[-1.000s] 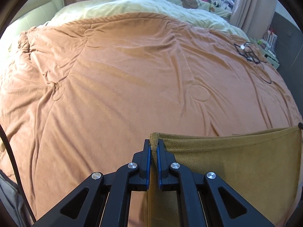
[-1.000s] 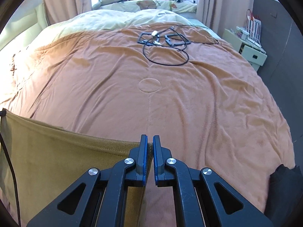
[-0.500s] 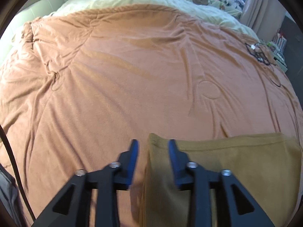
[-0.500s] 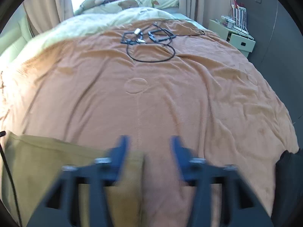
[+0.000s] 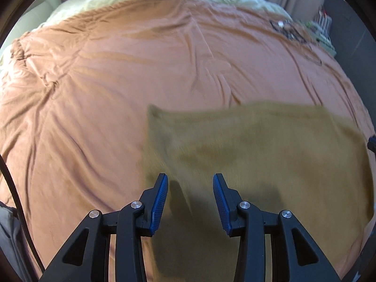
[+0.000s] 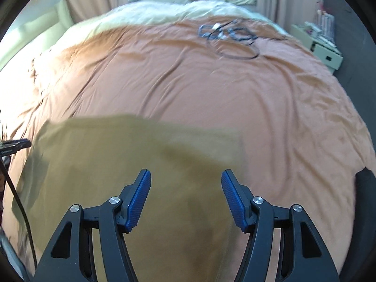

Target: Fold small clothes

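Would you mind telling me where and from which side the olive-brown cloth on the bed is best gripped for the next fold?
Probably the two far corners of the olive-brown cloth: it lies flat on the orange blanket, and those corners show as free edges. The open left gripper could take the far left corner from the outer side, and the open right gripper the far right corner likewise.

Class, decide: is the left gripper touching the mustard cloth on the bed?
Apart. In the left wrist view the left gripper stands open, blue pads clear of the mustard cloth lying beyond them.
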Available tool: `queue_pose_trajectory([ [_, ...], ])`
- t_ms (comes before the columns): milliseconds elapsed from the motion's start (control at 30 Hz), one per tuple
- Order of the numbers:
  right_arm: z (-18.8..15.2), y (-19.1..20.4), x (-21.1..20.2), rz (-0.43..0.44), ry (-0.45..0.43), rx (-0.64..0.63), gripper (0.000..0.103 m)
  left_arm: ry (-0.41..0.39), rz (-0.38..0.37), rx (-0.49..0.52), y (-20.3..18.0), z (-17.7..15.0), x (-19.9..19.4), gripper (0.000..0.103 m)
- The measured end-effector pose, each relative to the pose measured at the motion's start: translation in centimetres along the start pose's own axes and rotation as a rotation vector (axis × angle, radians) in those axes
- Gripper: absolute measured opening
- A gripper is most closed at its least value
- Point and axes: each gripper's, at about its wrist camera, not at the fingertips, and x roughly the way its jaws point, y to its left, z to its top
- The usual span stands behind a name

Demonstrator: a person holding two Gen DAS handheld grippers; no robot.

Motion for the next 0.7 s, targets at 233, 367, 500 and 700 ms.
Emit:
queue_pose_trajectory([
  [233, -0.1, -0.5, 4.1, -0.066, 0.14, -0.048, 0.046, 0.064, 0.017, -0.011, 1.5, -0.8, 3.5, 0.035],
  [367, 1.0, -2.6, 5.7, -0.109, 0.146, -0.008, 0.038, 0.034, 0.064, -0.032, 2.1, 0.5, 4.0, 0.03],
  [500, 2.9, -2.7, 6.4, -0.221, 0.133, -0.008, 0.038, 0.022, 0.125, -0.044, 1.7, 2.3, 4.4, 0.029],
  [700, 4.7, -0.5, 4.4, -0.161, 0.087, -0.014, 0.038, -0.046, 0.089, -0.009, -0.6, 4.0, 1.4, 0.029],
])
